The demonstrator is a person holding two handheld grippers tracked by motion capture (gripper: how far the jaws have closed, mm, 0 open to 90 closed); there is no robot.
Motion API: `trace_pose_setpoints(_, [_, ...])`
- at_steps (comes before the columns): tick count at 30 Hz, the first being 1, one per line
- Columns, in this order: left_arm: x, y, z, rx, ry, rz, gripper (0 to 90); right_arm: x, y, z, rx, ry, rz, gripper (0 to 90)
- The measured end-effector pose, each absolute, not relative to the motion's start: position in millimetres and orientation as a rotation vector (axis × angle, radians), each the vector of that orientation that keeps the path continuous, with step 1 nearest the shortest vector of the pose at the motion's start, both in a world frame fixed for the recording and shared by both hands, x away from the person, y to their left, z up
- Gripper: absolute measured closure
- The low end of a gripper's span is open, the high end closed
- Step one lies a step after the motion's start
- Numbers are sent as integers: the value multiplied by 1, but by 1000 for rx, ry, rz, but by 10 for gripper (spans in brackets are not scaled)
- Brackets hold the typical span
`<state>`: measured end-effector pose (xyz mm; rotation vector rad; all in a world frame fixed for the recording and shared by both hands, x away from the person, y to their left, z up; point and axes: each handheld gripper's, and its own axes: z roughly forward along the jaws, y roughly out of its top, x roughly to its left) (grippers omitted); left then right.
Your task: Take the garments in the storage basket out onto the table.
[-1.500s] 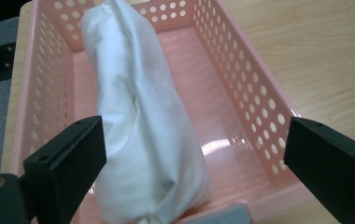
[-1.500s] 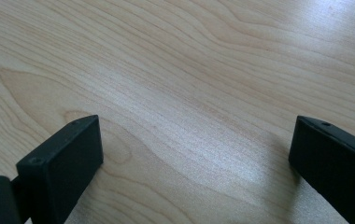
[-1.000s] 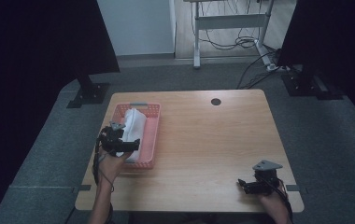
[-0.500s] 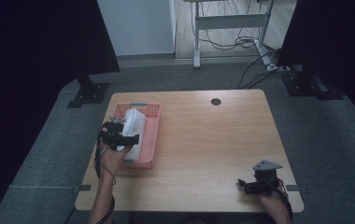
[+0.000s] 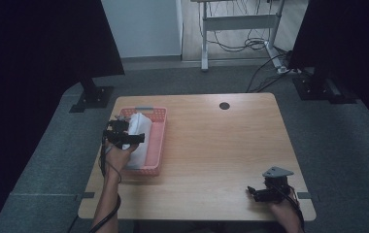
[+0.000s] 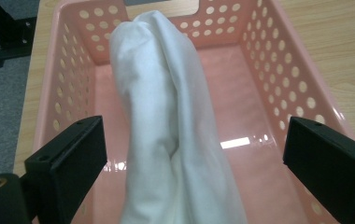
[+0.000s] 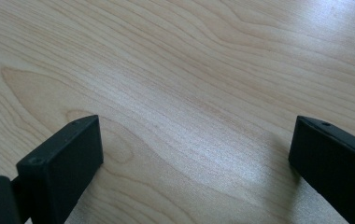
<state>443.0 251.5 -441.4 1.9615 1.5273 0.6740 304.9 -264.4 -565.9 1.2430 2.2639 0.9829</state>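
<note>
Left gripper (image 5: 133, 139) hovering at the table's left, jaws standing wide apart, carried by the person's left hand (image 5: 116, 158) with forearm reaching forward | Right gripper (image 5: 251, 192) resting low near the near-right corner, jaws gaping wide, pointing left, right hand (image 5: 283, 213) gripping it from behind

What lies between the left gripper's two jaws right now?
In the left gripper view, the white cloth runs up between the open jaws of the left gripper, lying in the pink basket.
</note>
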Motion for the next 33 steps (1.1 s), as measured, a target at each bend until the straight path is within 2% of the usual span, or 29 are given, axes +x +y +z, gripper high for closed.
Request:
trace_pose_setpoints(11, [466,258,-452,1947,1592,652,71,305,-264,-566,1241,2266,983,27])
trace_pose_setpoints(20, [479,253,-464,1997,1611,661,122,305,-264,-566,1234,2270,985,26])
trace_pose_setpoints(29, [487,256,-477,2024,1647,619,232,305,-265,-566,1233,2272,985,27])
trace_pose_setpoints(33, [489,258,-483,2025,1658,571,318,304,-265,-566,1232,2273,986,26])
